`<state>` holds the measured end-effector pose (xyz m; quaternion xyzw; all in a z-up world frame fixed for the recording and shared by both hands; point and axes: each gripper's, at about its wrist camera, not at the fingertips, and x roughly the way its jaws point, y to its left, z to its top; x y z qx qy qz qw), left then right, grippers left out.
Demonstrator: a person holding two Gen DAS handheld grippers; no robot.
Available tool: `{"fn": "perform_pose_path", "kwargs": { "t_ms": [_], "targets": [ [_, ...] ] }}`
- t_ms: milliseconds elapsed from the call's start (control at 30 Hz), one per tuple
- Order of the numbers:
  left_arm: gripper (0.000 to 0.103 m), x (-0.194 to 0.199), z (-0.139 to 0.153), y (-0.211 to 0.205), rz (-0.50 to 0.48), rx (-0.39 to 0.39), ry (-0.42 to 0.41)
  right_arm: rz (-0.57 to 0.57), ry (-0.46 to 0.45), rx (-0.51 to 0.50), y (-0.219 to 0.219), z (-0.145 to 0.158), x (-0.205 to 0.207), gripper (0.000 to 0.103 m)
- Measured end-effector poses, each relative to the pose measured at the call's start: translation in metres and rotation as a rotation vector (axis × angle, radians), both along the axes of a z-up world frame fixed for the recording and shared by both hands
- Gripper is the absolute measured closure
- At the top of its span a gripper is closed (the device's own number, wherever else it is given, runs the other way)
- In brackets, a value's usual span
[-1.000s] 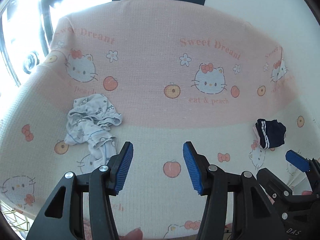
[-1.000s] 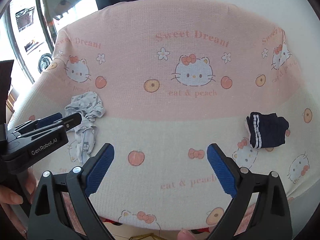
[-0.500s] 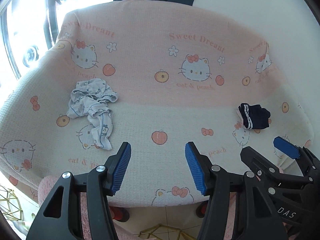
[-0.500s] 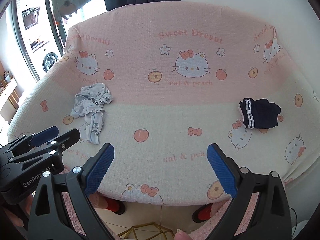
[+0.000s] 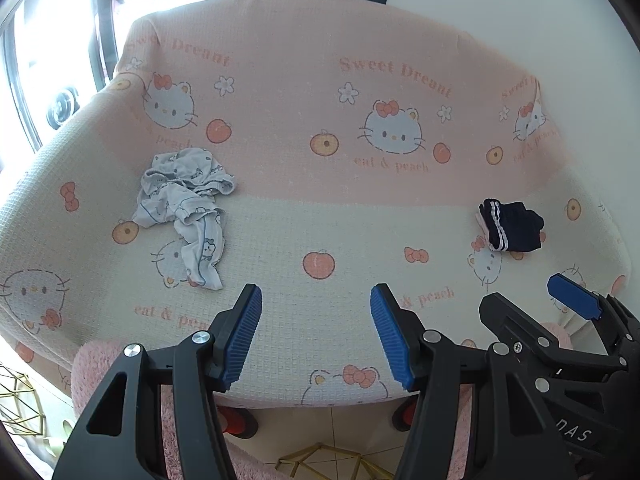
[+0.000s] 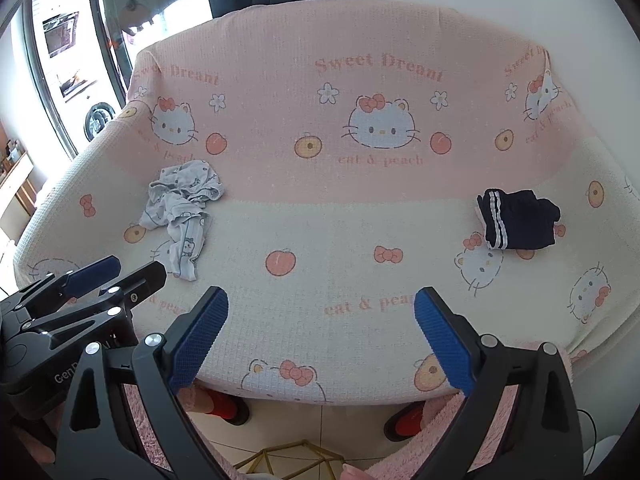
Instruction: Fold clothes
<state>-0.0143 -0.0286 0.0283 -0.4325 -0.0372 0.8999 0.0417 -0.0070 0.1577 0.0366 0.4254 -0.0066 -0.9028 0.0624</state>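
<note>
Crumpled pale grey printed garment lies unfolded on the left part of the sofa seat, w/ a folded navy piece w/ white stripes well apart on the right side, both on the pink-and-cream cat-print cover. Left gripper hangs over the seat's front edge, jaws wide, nothing btwn them, not touching either garment. Right gripper just beside it, jaws also wide and empty; red slippers on the tile floor below.
</note>
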Motion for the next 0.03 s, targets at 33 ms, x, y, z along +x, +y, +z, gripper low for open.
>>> {"fn": "perform_pose_path", "kwargs": {
  "t_ms": [33],
  "targets": [
    [0.044,-0.0006,-0.0005,-0.0001,0.0,0.0,-0.002,-0.002,-0.003,-0.004,0.0007,-0.0006,-0.0002,0.007]
  ]
}}
